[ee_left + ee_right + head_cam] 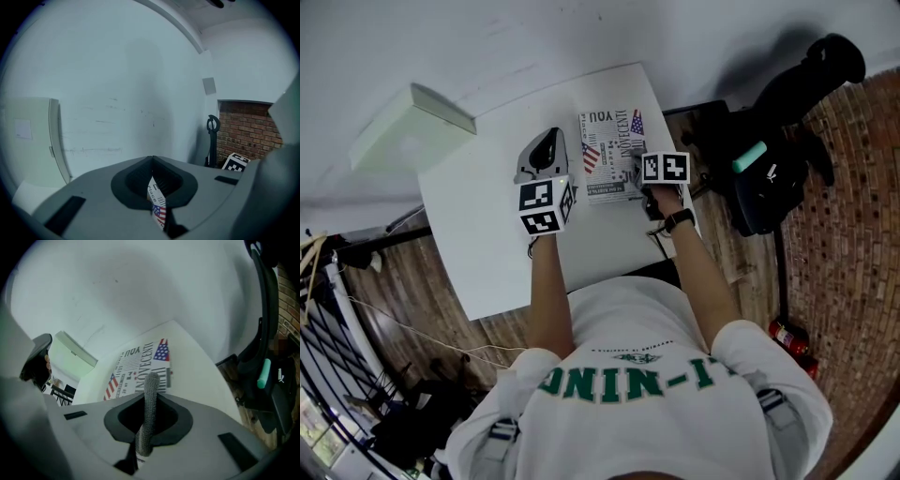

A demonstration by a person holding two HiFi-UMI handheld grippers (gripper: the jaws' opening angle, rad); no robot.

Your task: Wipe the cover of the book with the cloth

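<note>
The book (607, 155), with a flag-and-print cover, lies flat on the white table (487, 244) at the far middle. My left gripper (548, 139) is at the book's left edge, its jaws shut. In the left gripper view (151, 159) a sliver of the book's cover (157, 206) shows in the slit under the closed tips. I cannot tell whether it touches the book. My right gripper (645, 180) is at the book's near right corner, shut on a grey cloth (149, 413) that stands up between its jaws. Beyond the right gripper (151, 397) the book (136, 366) spreads out.
A pale green box (411, 127) sits at the table's far left corner. Right of the table, on the brick floor, stand a black bag with a teal handle (764, 178) and a black stand (212, 140). The table's right edge runs close to my right gripper.
</note>
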